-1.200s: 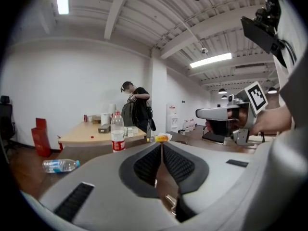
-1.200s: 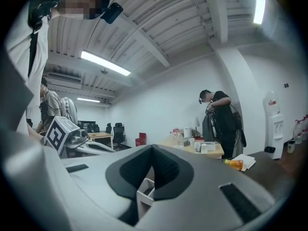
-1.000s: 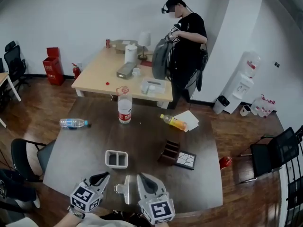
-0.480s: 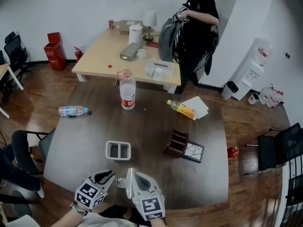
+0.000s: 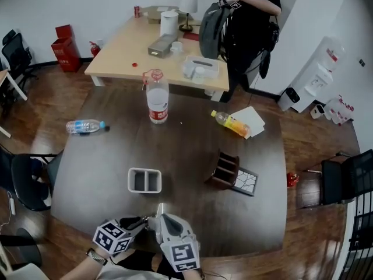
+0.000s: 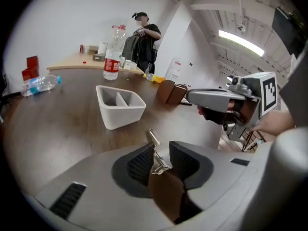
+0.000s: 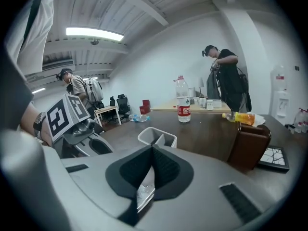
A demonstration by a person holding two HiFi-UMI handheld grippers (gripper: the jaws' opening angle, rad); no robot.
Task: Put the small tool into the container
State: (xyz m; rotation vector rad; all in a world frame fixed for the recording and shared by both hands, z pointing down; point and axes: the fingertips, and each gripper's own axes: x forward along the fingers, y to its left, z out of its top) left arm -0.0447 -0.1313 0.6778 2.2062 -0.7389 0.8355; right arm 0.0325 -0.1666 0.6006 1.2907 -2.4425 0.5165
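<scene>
The small tool (image 5: pixel 158 209) is a metal clip at the near table edge, just short of the white two-part container (image 5: pixel 144 180). My right gripper (image 5: pixel 159 219) comes at it from below. In the right gripper view the right gripper (image 7: pixel 153 149) is shut, with the metal tool (image 7: pixel 143 192) caught low between its pads. My left gripper (image 5: pixel 144 221) reaches in from the left. In the left gripper view the left gripper (image 6: pixel 162 153) has its jaws opening. The tool (image 6: pixel 153 139) stands between them with a gap on its right side.
On the dark table (image 5: pixel 116 156) are an upright water bottle (image 5: pixel 157 101), a bottle lying down (image 5: pixel 84 126), an orange bottle (image 5: pixel 230 123) beside paper (image 5: pixel 252 119), and a brown wooden holder (image 5: pixel 224 169) on a tile (image 5: pixel 247 182). A person (image 5: pixel 250 16) stands at the far wooden table (image 5: pixel 122 51).
The tool lay on the table between two separated grippers. Both grippers have since drawn together around it, and the right gripper now covers its near end.
</scene>
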